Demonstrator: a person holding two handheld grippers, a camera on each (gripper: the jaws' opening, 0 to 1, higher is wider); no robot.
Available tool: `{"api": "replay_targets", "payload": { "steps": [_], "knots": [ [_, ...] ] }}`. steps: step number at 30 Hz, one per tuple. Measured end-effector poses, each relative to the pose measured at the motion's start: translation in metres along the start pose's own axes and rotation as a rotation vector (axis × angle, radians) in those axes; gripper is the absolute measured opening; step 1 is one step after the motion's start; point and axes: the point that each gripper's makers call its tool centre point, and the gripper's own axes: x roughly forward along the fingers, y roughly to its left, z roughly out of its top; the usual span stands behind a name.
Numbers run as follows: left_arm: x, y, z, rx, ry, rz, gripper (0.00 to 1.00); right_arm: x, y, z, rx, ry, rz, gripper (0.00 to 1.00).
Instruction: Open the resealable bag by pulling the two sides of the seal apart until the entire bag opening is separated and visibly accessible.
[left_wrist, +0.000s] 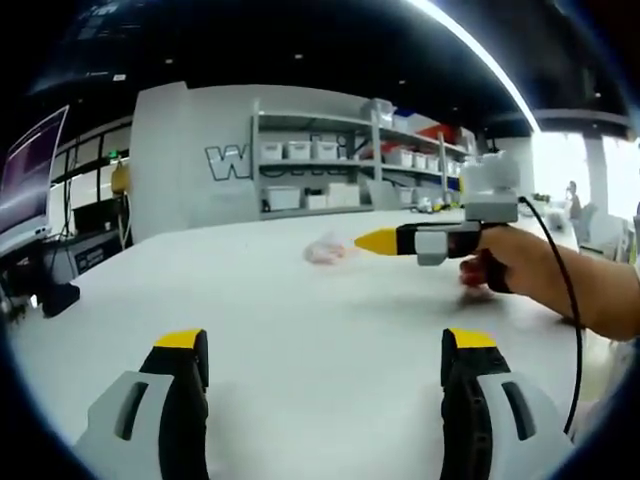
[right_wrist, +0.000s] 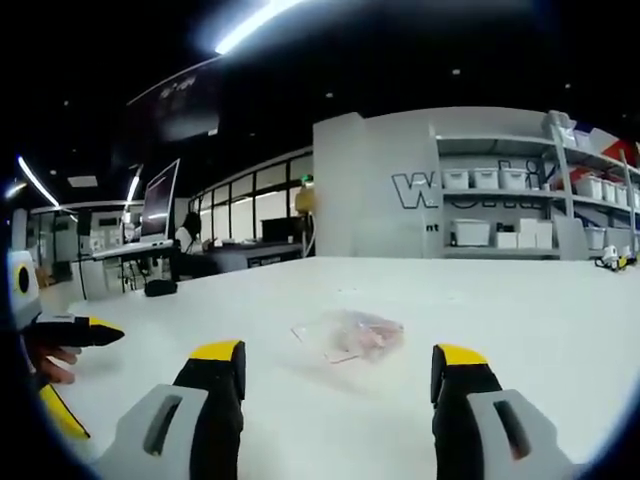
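Observation:
A clear resealable bag (right_wrist: 350, 335) with something pink inside lies flat on the white table (right_wrist: 520, 320), a short way ahead of my right gripper (right_wrist: 335, 358). That gripper's yellow-tipped jaws stand wide apart and hold nothing. In the left gripper view the bag (left_wrist: 328, 250) is a small pale pink shape farther off, past my open left gripper (left_wrist: 325, 348). The right gripper (left_wrist: 374, 241) comes in from the right, held by a hand (left_wrist: 510, 262), with its tip just right of the bag. The left gripper (right_wrist: 104, 334) shows at the left edge of the right gripper view, well left of the bag.
Metal shelves (left_wrist: 330, 160) with white boxes stand behind the table's far edge. A monitor (left_wrist: 30, 170) and a black object (left_wrist: 55, 298) are at the left. A black cable (left_wrist: 565, 290) trails from the right gripper. The white table (left_wrist: 300, 320) spreads wide around the bag.

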Motion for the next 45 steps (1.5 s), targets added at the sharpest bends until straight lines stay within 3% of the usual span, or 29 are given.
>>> {"api": "replay_targets", "payload": {
  "steps": [45],
  "knots": [
    [-0.001, 0.000, 0.000, -0.007, -0.003, 0.016, 0.96, -0.029, 0.008, 0.002, 0.010, -0.029, -0.001, 0.74]
  ]
}}
